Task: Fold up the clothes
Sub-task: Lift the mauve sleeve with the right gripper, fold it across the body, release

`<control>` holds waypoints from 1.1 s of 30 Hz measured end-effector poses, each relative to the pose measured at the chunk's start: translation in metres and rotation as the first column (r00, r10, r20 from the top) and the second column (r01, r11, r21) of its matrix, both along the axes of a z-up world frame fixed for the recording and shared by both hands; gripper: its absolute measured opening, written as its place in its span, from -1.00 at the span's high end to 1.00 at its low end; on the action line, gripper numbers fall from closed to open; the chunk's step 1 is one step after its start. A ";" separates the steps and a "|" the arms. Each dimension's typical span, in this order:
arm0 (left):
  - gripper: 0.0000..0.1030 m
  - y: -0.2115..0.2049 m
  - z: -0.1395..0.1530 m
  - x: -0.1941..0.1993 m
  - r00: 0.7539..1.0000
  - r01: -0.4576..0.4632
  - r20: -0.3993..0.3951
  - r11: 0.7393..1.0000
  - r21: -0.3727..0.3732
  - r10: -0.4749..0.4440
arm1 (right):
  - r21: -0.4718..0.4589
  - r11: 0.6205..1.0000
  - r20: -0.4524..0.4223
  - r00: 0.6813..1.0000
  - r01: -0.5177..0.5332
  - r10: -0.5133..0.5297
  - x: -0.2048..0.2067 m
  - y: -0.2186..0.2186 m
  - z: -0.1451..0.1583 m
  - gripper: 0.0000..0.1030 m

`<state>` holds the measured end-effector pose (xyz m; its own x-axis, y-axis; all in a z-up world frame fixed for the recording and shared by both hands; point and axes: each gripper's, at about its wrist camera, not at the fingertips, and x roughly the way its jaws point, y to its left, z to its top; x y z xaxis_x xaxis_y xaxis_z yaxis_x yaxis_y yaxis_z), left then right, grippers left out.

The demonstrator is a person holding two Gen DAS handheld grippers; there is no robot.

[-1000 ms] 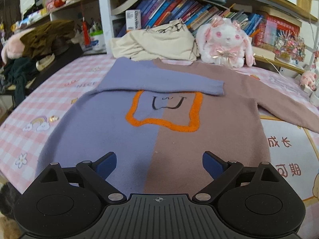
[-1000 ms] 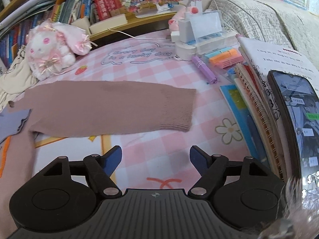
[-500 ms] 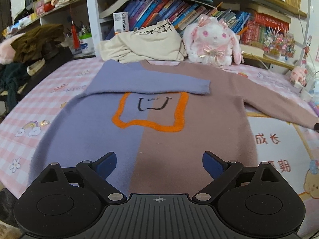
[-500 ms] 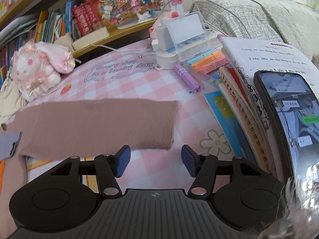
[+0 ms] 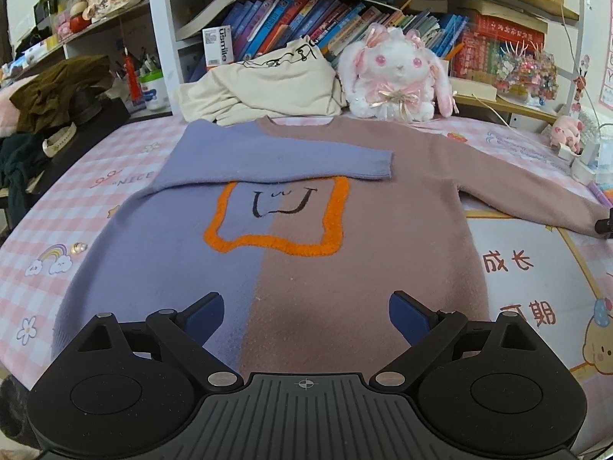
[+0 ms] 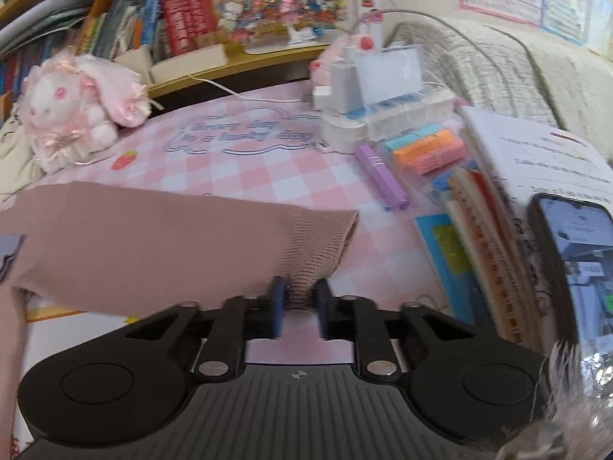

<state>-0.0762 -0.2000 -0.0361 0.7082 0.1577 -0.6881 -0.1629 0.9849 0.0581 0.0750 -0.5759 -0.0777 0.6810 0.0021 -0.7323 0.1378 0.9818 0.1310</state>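
A sweater (image 5: 291, 276), lilac on its left half and mauve on its right, lies flat on the pink checked bed with an orange toast outline on the chest. Its lilac sleeve (image 5: 283, 161) is folded across the chest. The mauve sleeve (image 5: 528, 188) stretches out to the right. My left gripper (image 5: 306, 312) hovers open over the hem with nothing between its fingers. My right gripper (image 6: 299, 299) has its jaws closing on the mauve sleeve's ribbed cuff (image 6: 318, 245), and the blue pads pinch the bunched knit. Its dark tip (image 5: 606, 224) shows at the sleeve end.
A cream garment (image 5: 268, 88) and a white bunny plush (image 5: 398, 73) sit behind the collar, under bookshelves. Dark clothes (image 5: 49, 103) pile at the far left. Right of the cuff lie a purple pen (image 6: 383, 180), stacked notebooks (image 6: 494, 230) and a phone (image 6: 578, 268).
My right gripper moved forward to the cuff and its jaws went from wide open to pinched on the knit. The left gripper stayed open over the hem.
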 end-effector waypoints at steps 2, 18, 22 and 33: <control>-0.85 0.001 0.001 0.000 1.000 -0.003 0.001 1.000 0.002 0.003 | 0.035 0.999 -0.001 1.000 0.013 -0.013 0.002 -0.003 0.000 0.81; -0.85 0.010 -0.001 -0.001 1.000 0.022 -0.002 1.000 0.014 -0.022 | 0.283 0.950 0.173 0.981 -0.131 0.083 0.014 0.022 0.065 0.81; -0.85 0.020 -0.002 -0.003 0.999 0.037 -0.003 0.999 0.016 -0.037 | 0.294 0.935 0.222 0.966 -0.196 0.133 0.018 0.051 0.085 0.81; -0.85 0.066 0.011 -0.006 0.980 0.191 0.031 0.978 0.084 -0.194 | 0.272 0.917 0.288 0.934 -0.292 0.212 0.026 0.151 0.121 0.81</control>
<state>-0.0827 -0.1345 -0.0255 0.7567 0.0695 -0.6501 0.0257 0.9904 0.1359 0.1006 -0.4245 0.0432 0.7864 0.3940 -0.4757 -0.1850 0.8850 0.4272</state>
